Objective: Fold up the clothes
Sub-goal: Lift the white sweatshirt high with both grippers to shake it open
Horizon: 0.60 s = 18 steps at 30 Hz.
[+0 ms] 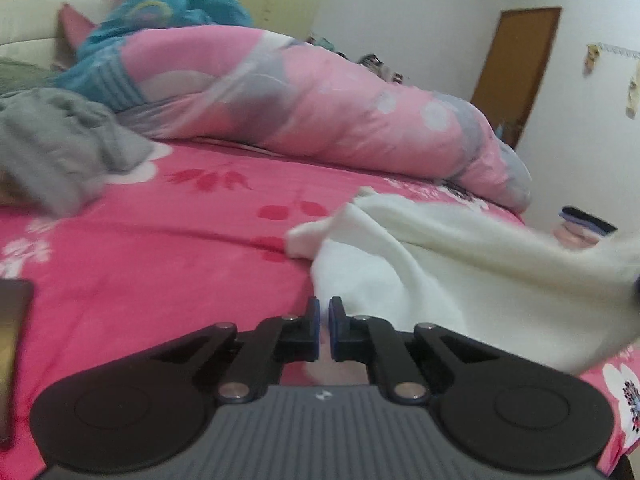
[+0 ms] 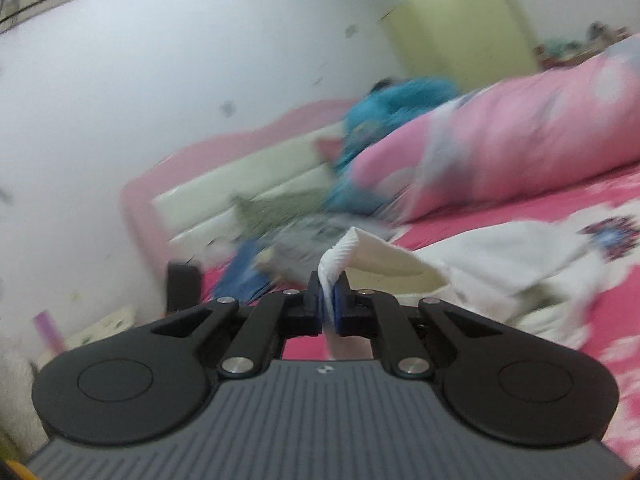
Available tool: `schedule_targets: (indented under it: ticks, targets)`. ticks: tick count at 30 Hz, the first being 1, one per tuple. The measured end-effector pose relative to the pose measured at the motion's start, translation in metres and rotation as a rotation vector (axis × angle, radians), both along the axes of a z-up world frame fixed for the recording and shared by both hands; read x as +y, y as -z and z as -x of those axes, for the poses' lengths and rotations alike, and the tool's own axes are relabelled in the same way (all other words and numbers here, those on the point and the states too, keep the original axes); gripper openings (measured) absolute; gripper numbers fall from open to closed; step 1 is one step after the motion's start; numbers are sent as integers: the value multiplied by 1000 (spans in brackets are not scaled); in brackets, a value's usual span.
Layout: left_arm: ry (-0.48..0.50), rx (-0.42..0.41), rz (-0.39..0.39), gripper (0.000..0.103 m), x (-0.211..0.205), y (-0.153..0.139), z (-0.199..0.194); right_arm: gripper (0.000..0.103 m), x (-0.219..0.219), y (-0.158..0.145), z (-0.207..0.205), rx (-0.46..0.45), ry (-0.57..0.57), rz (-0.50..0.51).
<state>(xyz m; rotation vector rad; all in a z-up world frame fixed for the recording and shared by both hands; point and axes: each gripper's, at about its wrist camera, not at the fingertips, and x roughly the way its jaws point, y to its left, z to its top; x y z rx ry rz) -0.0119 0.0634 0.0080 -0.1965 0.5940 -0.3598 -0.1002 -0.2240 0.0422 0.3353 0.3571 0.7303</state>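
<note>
The right gripper [image 2: 329, 294] is pinching a ribbed edge of the white garment [image 2: 472, 264], with cloth bunched between its blue pads [image 2: 339, 300] and the held corner lifting off the pink bedsheet [image 2: 624, 312]. The left gripper [image 1: 324, 312] is closed too, its pads nearly touching; from its own view nothing shows between them, though the garment [image 1: 460, 264] is lying just to its right on the sheet [image 1: 140, 272], one end trailing up toward the frame's right edge. The step looks like spreading the garment flat before the first fold. To do it well, the right hand should be keeping its pinch firm, since only a thin edge is caught, and drawing it away smoothly. The left gripper probably needs a real hold on the opposite corner. The grey clothes [image 1: 60, 152] and the quilt [image 1: 320, 108] are lying well apart, clear of the work.
</note>
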Motion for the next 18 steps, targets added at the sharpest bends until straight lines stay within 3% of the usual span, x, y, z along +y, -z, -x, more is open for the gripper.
schedule_targets:
  ticks: [2, 5, 9, 10, 13, 15, 18]
  targets:
    - [-13, -4, 17, 8, 13, -6, 8, 4, 25, 12, -8, 47, -53, 44]
    - [-29, -14, 41, 27, 27, -15, 20, 4, 61, 38, -24, 105, -114, 124]
    - [2, -8, 47, 47, 20, -20, 27, 18, 110, 73, -33, 146, -105, 371]
    - [25, -5, 47, 52, 15, -20, 28, 21, 110, 75, -30, 144, -102, 395]
    - [121, -1, 53, 59, -1, -17, 33, 36, 102, 73, -18, 123, -102, 423]
    - [173, 0, 62, 62, -12, -15, 35, 60, 82, 58, -3, 79, -99, 404]
    - [235, 1, 73, 65, -25, -9, 39, 62, 41, 39, 13, 50, -106, 322]
